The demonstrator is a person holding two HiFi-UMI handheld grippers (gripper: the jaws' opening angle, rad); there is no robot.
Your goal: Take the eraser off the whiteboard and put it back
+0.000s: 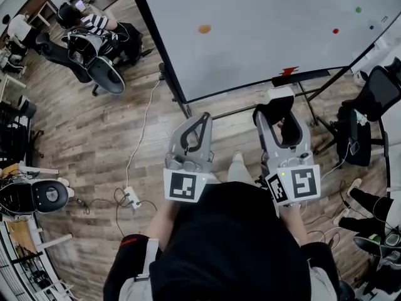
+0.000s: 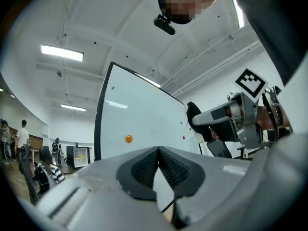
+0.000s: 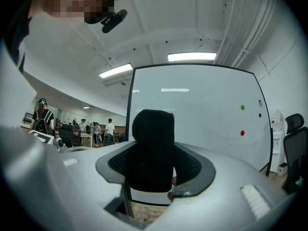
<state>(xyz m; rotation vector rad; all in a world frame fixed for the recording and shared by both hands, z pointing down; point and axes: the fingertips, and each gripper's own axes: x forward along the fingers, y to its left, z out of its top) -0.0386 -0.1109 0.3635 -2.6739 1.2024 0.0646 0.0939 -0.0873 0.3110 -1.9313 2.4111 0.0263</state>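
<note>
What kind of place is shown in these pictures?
Probably an open office or lab: a large whiteboard on a stand, an office chair on the wooden floor, and strip lights on the ceiling.

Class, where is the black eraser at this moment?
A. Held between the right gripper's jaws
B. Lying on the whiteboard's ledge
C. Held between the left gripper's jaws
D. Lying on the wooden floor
A: the right gripper view shows the eraser clamped in the right gripper, while the jaws of the left gripper meet on nothing.
</note>
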